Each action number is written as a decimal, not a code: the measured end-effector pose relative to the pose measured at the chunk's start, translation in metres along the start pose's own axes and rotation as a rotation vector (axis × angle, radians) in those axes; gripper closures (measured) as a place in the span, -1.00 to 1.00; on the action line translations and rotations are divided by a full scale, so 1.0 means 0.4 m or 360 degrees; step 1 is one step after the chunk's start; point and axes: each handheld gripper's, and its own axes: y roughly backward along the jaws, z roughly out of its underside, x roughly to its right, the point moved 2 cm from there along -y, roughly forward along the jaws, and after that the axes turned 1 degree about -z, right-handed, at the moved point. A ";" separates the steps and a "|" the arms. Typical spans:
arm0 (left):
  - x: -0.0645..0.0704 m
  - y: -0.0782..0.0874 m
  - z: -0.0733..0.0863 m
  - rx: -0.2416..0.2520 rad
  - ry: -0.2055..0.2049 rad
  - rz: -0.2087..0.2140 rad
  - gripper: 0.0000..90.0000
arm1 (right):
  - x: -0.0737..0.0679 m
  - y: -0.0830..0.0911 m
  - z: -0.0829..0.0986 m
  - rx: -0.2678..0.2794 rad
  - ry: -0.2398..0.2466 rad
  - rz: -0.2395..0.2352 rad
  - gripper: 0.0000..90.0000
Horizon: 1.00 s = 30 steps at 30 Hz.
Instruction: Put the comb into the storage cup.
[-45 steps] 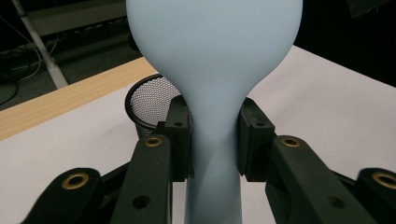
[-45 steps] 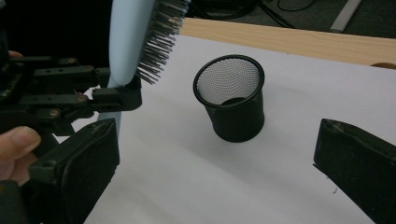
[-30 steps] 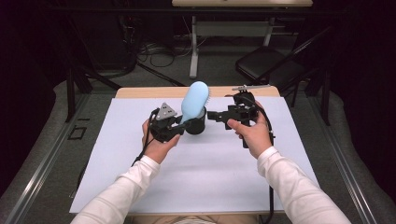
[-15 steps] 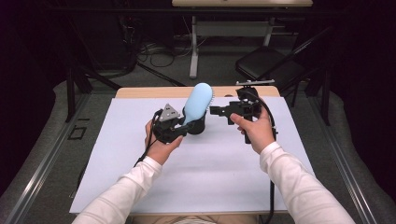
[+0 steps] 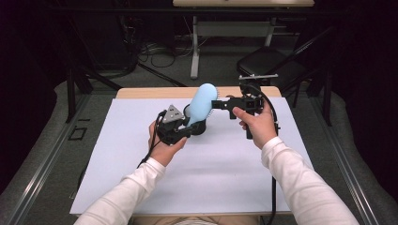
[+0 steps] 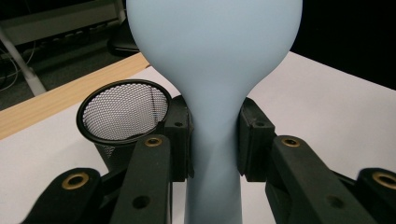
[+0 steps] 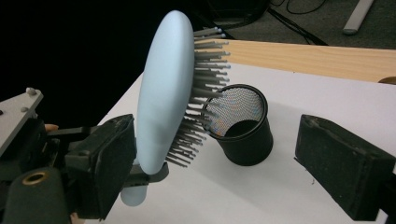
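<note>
A light blue hairbrush (image 5: 202, 104) stands tilted over the table's far middle, head up. My left gripper (image 5: 190, 125) is shut on the hairbrush (image 6: 215, 56) at its narrow neck, one pad (image 6: 177, 140) on each side. In the right gripper view its grey bristles (image 7: 205, 84) point right, toward a black mesh cup (image 7: 243, 126) that stands on the white sheet. The cup (image 6: 123, 109) sits just behind and left of my left gripper (image 6: 215, 140). My right gripper (image 5: 218, 105) is open, with the brush head inside my right gripper's (image 7: 224, 163) wide gap, near the left jaw.
A white sheet (image 5: 141, 187) covers the table, with a strip of bare wood (image 5: 150, 92) along the far edge. Beyond the table are a dark folding chair (image 5: 267, 65), a white desk leg (image 5: 195, 47) and floor cables (image 5: 150, 49).
My right gripper has lifted slightly and shifted toward the far edge, staying open beside the brush head. The left gripper and the brush have barely moved.
</note>
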 end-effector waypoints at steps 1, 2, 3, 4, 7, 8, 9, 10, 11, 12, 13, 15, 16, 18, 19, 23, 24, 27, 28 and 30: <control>0.002 -0.001 0.000 -0.0001 -0.0002 0.0003 0.55 | 0.001 0.000 -0.002 0.0001 -0.0003 -0.0005 -0.73; 0.004 -0.002 0.000 0.0003 0.0001 0.0005 0.55 | 0.001 0.000 -0.003 -0.0001 -0.0008 -0.0011 -0.73; 0.006 -0.002 -0.001 0.0003 -0.0003 0.0011 0.55 | 0.001 -0.001 -0.005 0.0006 -0.0012 -0.0015 -0.73; 0.008 -0.003 -0.002 0.0005 -0.0002 0.0016 0.55 | 0.001 -0.001 -0.007 0.0007 -0.0020 -0.0018 -0.73; 0.014 -0.004 -0.004 0.0009 -0.0008 0.0023 0.55 | 0.004 -0.002 -0.011 0.0009 -0.0033 -0.0021 -0.72; 0.016 -0.005 -0.004 0.0014 -0.0010 0.0031 0.55 | 0.005 -0.002 -0.012 0.0012 -0.0036 -0.0029 -0.70; 0.019 -0.005 -0.005 0.0016 -0.0014 0.0034 0.55 | 0.005 -0.003 -0.013 0.0015 -0.0049 -0.0036 -0.69; 0.021 -0.005 -0.005 0.0017 -0.0015 0.0034 0.55 | 0.006 -0.003 -0.014 0.0021 -0.0052 -0.0038 -0.69; 0.023 -0.006 -0.005 0.0018 -0.0012 0.0041 0.55 | 0.006 -0.003 -0.015 0.0025 -0.0054 -0.0039 -0.69; 0.025 -0.007 -0.005 0.0020 -0.0013 0.0044 0.55 | 0.007 -0.003 -0.016 0.0026 -0.0052 -0.0040 -0.69; 0.026 -0.008 -0.005 0.0020 -0.0016 0.0045 0.55 | 0.007 -0.004 -0.016 0.0025 -0.0050 -0.0044 -0.69; 0.029 -0.010 -0.005 0.0019 -0.0017 0.0051 0.55 | 0.007 -0.004 -0.017 0.0022 -0.0054 -0.0049 -0.68; 0.030 -0.010 -0.005 0.0021 -0.0016 0.0052 0.55 | 0.007 -0.004 -0.017 0.0023 -0.0055 -0.0050 -0.68; 0.033 -0.012 -0.005 0.0020 -0.0019 0.0056 0.55 | 0.007 -0.005 -0.018 0.0021 -0.0056 -0.0062 -0.68; 0.034 -0.013 -0.006 0.0021 -0.0020 0.0059 0.55 | 0.007 -0.005 -0.019 0.0021 -0.0058 -0.0064 -0.67; 0.042 -0.015 -0.007 0.0021 -0.0030 0.0072 0.55 | 0.007 -0.006 -0.020 0.0019 -0.0052 -0.0071 -0.66; 0.045 -0.016 -0.007 0.0024 -0.0027 0.0076 0.55 | 0.007 -0.006 -0.020 0.0018 -0.0053 -0.0074 -0.65; 0.052 -0.019 -0.007 0.0030 -0.0023 0.0087 0.55 | 0.008 -0.006 -0.020 0.0021 -0.0056 -0.0078 -0.63; 0.053 -0.020 -0.007 0.0027 -0.0031 0.0091 0.55 | 0.008 -0.006 -0.020 0.0022 -0.0056 -0.0081 -0.62; 0.056 -0.022 -0.006 0.0024 -0.0034 0.0095 0.55 | 0.008 -0.007 -0.021 0.0022 -0.0061 -0.0092 -0.60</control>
